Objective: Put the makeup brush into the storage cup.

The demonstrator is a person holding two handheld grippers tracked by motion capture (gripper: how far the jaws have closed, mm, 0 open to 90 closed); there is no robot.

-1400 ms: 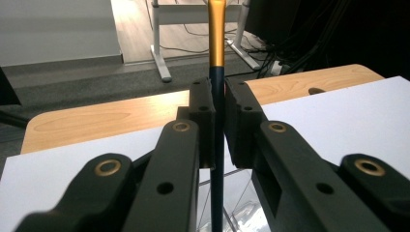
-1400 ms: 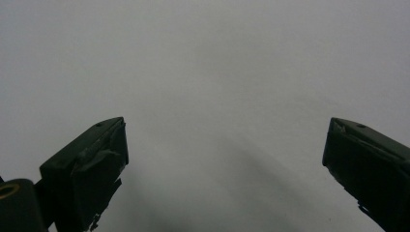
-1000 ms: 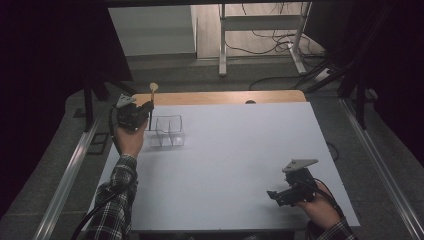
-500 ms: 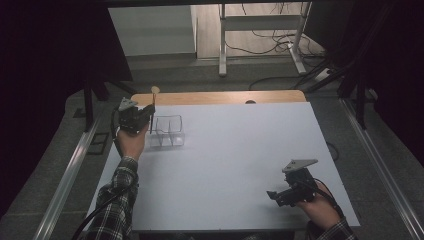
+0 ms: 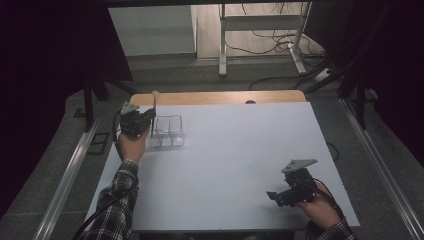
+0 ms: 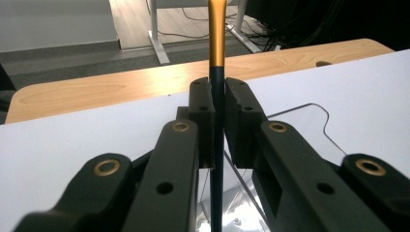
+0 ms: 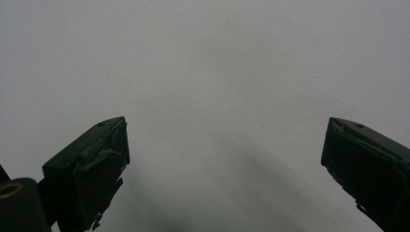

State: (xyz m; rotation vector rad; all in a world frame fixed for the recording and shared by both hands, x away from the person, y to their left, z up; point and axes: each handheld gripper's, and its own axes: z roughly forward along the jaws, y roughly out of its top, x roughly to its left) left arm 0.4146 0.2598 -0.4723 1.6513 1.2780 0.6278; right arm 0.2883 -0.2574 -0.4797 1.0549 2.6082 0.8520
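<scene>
My left gripper is shut on a slim utensil and holds it upright. The utensil has a gold upper handle and a dark lower shaft. In the high view its pale rounded top stands above the table's far left. A clear two-compartment container sits right beside this gripper; the shaft runs down at its left end, its lower tip hidden by the jaws. My right gripper is open near the front right, over bare white tabletop.
The white table surface ends at a wooden strip along the far edge. Beyond it are a grey floor, desk legs and cables. Dark curtains flank both sides.
The left hand has shifted slightly with the utensil, whose top now sits a little lower and stands straighter. The right hand has stayed still.
</scene>
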